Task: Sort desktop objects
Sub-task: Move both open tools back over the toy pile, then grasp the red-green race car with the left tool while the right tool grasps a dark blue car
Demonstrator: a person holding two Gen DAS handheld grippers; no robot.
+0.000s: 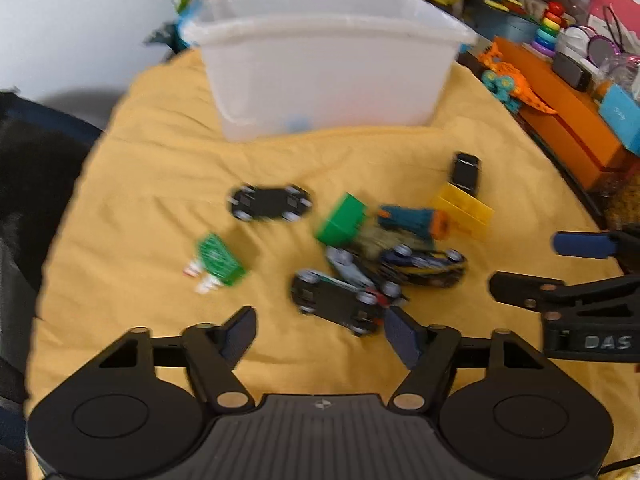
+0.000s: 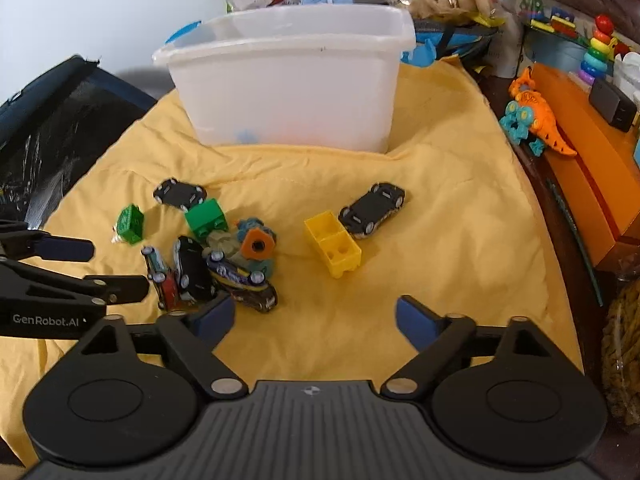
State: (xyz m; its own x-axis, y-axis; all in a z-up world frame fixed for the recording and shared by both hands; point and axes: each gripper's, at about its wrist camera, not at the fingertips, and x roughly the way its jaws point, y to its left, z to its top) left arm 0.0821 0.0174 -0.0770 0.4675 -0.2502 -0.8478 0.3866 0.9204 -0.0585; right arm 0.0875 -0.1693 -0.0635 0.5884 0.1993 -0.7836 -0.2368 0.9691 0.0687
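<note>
Each wrist camera looks steeply down along its own fingers, close above the yellow cloth (image 1: pixel 152 168). Both views share the toy pile and white tub (image 2: pixel 288 92); the left view is blurred.

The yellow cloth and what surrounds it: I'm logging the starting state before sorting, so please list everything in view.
Bin: one, translucent white, far end of cloth.
Toy cars: about six, mostly black; two apart, rest piled.
Yellow block: one, beside a car.
Green blocks: two, left of pile.
Teal-orange toy: one, on pile.
Orange dinosaur: one, right ledge.
Stacking rings: one, rainbow, far right.
Left gripper: open, empty.
Right gripper: open, empty.
</note>
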